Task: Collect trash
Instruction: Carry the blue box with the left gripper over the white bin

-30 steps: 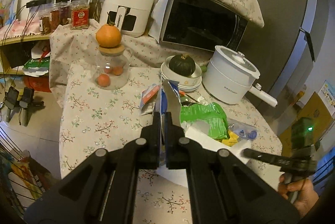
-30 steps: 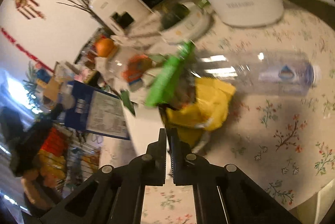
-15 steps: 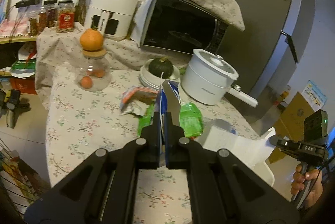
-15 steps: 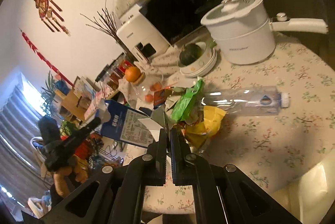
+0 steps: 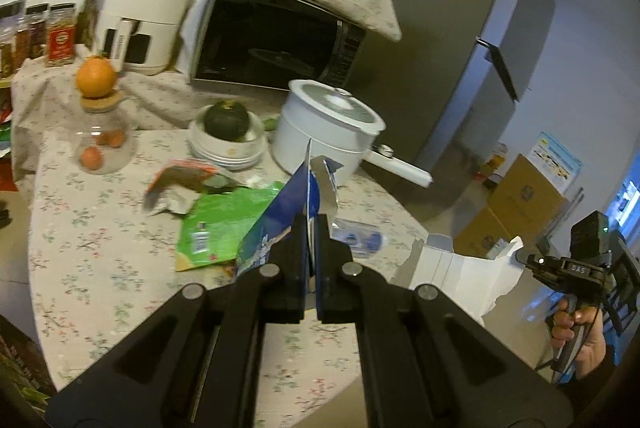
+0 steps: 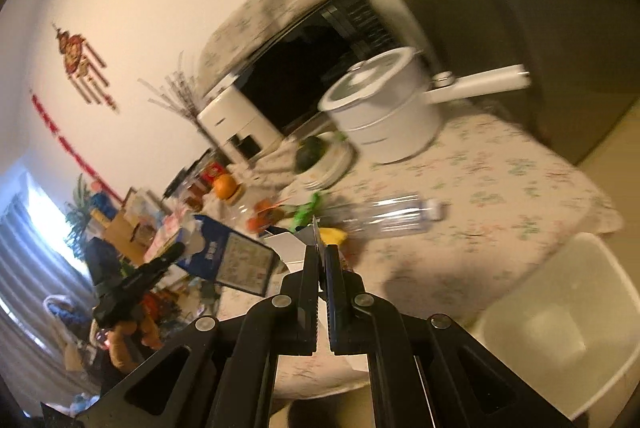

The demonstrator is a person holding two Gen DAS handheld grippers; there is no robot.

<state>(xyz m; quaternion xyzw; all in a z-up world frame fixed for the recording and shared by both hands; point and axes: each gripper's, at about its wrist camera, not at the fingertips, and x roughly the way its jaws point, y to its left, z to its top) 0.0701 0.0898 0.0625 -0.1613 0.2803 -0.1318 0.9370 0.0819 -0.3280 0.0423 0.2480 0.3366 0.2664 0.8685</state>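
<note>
My left gripper (image 5: 311, 224) is shut on a blue carton (image 5: 280, 220), held above the table's front edge; the carton also shows in the right wrist view (image 6: 232, 256). My right gripper (image 6: 321, 252) is shut on a white torn box (image 6: 286, 246), which shows in the left wrist view (image 5: 464, 272) off the table's right edge. A green wrapper (image 5: 224, 220), an orange wrapper (image 5: 180, 180), a yellow wrapper (image 6: 334, 235) and a clear plastic bottle (image 6: 394, 214) lie on the table.
A white bin (image 6: 560, 332) stands on the floor beside the floral table (image 5: 100, 248). A white pot (image 5: 328, 132), a bowl with a squash (image 5: 226, 132), a glass jar with an orange (image 5: 100, 132), a microwave (image 5: 276, 40) and an air fryer (image 5: 144, 16) stand at the back.
Both grippers have lifted their items off the table and pulled back towards its right edge. The white bin has come into the right wrist view.
</note>
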